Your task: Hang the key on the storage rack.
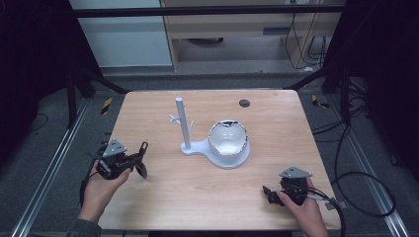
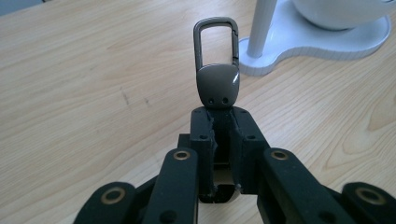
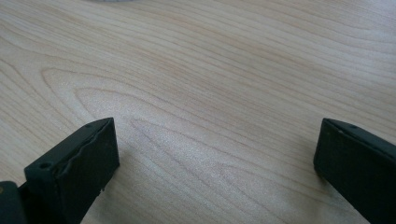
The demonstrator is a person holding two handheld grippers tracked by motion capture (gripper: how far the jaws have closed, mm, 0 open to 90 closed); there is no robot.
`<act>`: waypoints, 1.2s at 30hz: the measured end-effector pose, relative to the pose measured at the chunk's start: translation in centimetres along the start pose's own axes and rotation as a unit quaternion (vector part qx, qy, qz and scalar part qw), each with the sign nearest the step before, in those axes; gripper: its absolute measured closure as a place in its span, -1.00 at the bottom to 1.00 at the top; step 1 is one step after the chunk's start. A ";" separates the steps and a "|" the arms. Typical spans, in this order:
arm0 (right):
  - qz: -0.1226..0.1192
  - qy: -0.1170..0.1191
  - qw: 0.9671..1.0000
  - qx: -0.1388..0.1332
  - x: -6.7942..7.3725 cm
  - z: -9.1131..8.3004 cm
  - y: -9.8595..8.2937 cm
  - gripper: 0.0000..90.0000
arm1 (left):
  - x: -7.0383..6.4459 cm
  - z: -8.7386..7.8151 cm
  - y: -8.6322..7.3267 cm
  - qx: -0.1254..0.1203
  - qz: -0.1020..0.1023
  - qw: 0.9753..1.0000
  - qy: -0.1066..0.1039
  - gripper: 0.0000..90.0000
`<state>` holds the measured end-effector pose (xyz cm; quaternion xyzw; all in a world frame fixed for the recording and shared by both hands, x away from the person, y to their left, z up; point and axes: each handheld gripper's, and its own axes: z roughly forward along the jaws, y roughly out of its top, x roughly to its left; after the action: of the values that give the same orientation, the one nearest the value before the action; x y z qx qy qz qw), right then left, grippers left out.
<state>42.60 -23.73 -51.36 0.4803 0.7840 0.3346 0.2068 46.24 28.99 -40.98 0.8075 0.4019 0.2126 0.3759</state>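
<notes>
My left gripper (image 1: 136, 159) is at the table's left front, its jaws shut on the flat tab of a dark metal carabiner clip (image 2: 217, 56). The clip's loop points toward a white stand (image 1: 222, 157). That stand has an upright post (image 1: 181, 121) with short pegs, and a white bowl (image 1: 227, 138) rests on its base. In the left gripper view the post (image 2: 261, 28) rises just right of the clip, with the stand base (image 2: 322, 42) behind it. My right gripper (image 1: 269, 193) is at the right front, open over bare wood, and its jaws (image 3: 215, 158) stand wide apart with nothing between them.
A small black disc (image 1: 244, 103) lies on the wooden table (image 1: 163, 197) near the far edge. Cables trail off the right side over the floor (image 1: 365, 197). Metal rails run along both sides of the table.
</notes>
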 end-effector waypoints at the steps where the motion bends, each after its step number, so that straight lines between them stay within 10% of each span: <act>1: 0.001 0.000 1.000 0.000 0.0 0.0 0.0 -0.99 | -0.2 0.1 0.1 -0.003 0.002 1.000 -0.001 0.79; 36: 0.001 0.000 1.000 0.000 0.0 0.0 0.0 -0.99 | -6.1 1.4 3.6 -0.074 0.046 0.995 -0.048 0.79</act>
<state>42.59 -23.72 -51.36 0.4810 0.7836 0.3348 0.2065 45.30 22.11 -39.31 0.8045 0.3289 0.2199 0.4430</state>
